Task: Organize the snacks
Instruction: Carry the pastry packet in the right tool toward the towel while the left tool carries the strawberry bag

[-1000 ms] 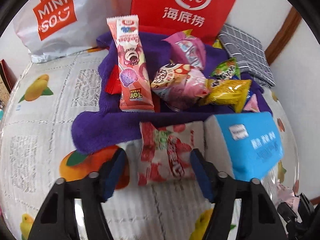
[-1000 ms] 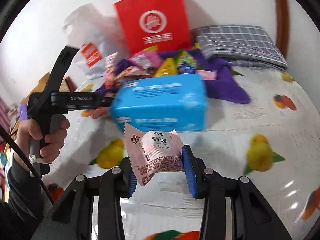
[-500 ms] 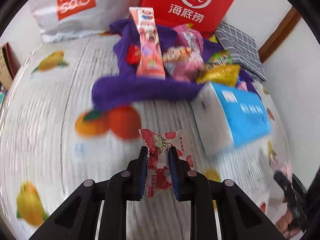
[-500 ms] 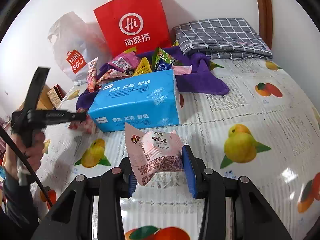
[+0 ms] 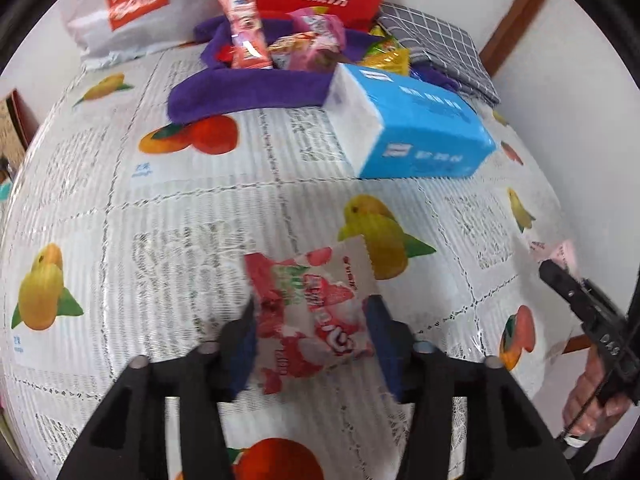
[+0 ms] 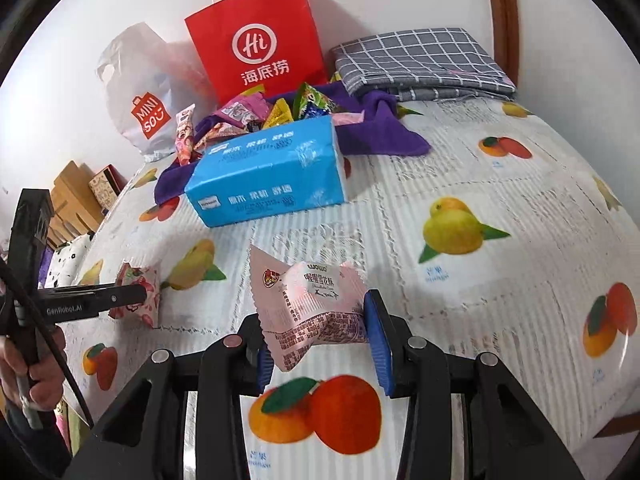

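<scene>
A fruit-printed white cloth [image 6: 460,168] is lying under a blue box [image 6: 268,172], purple towel [image 6: 384,136], red bag [image 6: 260,40] and grey checked fabric [image 6: 416,60].
</scene>
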Motion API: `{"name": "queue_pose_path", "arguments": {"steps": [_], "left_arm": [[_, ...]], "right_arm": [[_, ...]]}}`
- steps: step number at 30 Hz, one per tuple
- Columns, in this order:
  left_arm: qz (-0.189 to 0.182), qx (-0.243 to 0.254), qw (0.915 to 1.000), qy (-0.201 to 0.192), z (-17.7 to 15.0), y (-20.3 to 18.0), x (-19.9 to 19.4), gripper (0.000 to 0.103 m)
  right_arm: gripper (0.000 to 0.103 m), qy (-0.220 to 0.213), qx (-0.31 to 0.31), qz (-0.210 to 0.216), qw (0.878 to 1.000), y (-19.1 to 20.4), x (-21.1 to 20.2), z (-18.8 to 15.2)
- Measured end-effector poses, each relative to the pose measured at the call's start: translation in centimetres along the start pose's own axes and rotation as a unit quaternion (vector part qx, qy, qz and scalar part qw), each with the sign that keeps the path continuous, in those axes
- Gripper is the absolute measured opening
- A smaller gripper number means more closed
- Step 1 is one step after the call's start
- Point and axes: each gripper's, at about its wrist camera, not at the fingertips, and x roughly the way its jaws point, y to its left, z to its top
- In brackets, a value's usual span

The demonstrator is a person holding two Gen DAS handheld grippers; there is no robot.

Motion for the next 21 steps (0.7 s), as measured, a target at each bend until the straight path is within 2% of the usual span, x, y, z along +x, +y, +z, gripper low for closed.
{"name": "queue_pose_path", "arguments": {"steps": [2,3,6,8,9,11,14,16,18,21], "left_arm": [[0.017,0.005,0.9998,-0.005,0.0,-0.9,0.4,0.065],[0.026,0.008,0.9996,-0.007,0.1,-1.2,0.6,0.066],[0.075,0.024,0.9965,-0.027,-0.3,-2.6,1.1,0.066],[0.092,0.035,0.9945,-0.037,-0.6,-3.4,1.2,0.060],[0.090,0.035,0.9945,-0.040,-0.7,-3.6,1.1,0.058],[0.082,0.036,0.9950,-0.044,-0.5,-3.6,0.5,0.042],[0.065,0.037,0.9964,-0.040,-0.3,-3.7,-0.2,0.034],[0.058,0.034,0.9970,-0.038,-0.3,-3.7,-0.7,0.019],[0.030,0.028,0.9985,-0.035,-0.3,-3.8,-1.1,0.019],[0.029,0.030,0.9983,-0.041,-0.3,-4.1,-1.6,0.018]], "right_arm": [[0.040,0.000,0.003,0.003,1.000,-0.2,-0.3,-0.1],[0.040,0.000,0.002,0.004,1.000,-0.3,-0.5,-0.2],[0.040,-0.003,-0.001,-0.001,1.000,-0.4,-1.0,-0.4],[0.040,-0.006,0.001,0.004,1.000,-0.6,-1.4,-0.6],[0.040,-0.006,0.000,0.008,1.000,-0.7,-1.6,-0.6],[0.040,-0.010,-0.002,0.008,1.000,-0.8,-2.1,-0.6],[0.040,-0.017,-0.012,0.013,1.000,-0.5,-2.7,-0.1],[0.040,-0.023,-0.019,0.013,0.999,-0.2,-3.0,0.2],[0.040,-0.026,-0.024,0.017,0.999,0.0,-3.3,0.5],[0.040,-0.032,-0.033,0.020,0.999,0.6,-3.8,1.1]]}}
